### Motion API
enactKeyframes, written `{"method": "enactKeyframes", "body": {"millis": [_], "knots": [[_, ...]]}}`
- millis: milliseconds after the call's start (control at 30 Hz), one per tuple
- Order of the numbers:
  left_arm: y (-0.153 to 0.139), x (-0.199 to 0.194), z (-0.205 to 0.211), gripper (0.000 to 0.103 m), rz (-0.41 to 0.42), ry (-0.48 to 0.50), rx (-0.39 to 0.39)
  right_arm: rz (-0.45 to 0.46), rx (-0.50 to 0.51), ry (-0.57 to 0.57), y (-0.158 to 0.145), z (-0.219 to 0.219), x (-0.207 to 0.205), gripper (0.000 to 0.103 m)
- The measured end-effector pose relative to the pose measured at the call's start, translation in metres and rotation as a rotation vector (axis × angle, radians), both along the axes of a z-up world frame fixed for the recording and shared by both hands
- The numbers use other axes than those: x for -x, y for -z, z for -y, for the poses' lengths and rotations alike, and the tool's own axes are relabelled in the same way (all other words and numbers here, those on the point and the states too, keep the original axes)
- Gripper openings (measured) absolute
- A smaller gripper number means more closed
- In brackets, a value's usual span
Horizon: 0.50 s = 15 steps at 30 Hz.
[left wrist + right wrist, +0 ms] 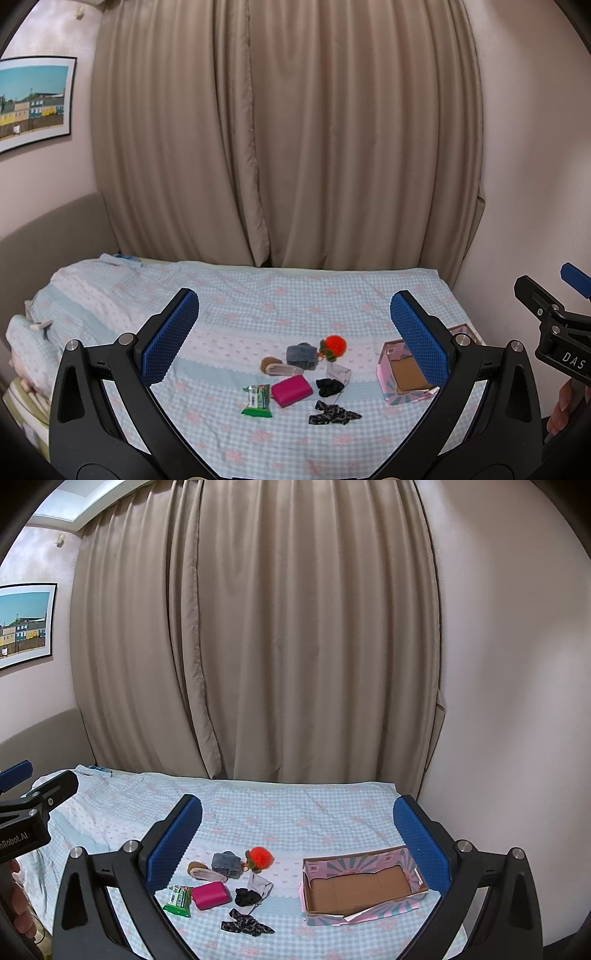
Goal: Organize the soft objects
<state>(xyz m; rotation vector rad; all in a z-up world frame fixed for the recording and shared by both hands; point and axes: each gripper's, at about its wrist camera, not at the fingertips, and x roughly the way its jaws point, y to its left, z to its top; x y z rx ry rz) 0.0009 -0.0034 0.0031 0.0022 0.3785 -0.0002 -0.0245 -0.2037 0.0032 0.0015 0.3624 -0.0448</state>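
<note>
Setting: a bed (295, 812) under a blue-and-pink checked cover carries a cluster of small soft items and, to their right, an open cardboard box (360, 888), which holds nothing that shows.

Left gripper (293, 334): jaws spread wide, holding nothing, raised above the bed and aimed toward the cluster.

Right gripper (297, 836): likewise spread wide with nothing between the jaws, hanging above the bed with the box toward its right side.

Items to sort: orange pom-pom (259, 856), grey fabric pouch (226, 864), brown furry piece (197, 868), pink pouch (211, 894), green packet (178, 901), pale folded cloth (260, 884), black scrunchie (246, 896), dark patterned cloth (246, 926). All lie close together, some touching, well apart from the box.

Step in hand (judged): choosing and approaching a first item; nothing appears packed yet.

Technique (advised): start with an outlying piece such as the dark patterned cloth, descend with the jaws straddling it, pinch its bulk without catching the bed cover, then lift clear before crossing to the box.

Hazard (judged): neighbouring items may drag along.
</note>
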Motion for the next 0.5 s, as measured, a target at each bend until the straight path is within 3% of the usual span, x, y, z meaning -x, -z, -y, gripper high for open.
{"method": "enactKeyframes", "body": {"millis": [500], "knots": [[0.0001, 0.0004, -0.0007, 0.103, -0.001, -0.001, 0.001, 0.002, -0.004, 0.002, -0.0003, 0.0014, 0.0001, 0.103]]}}
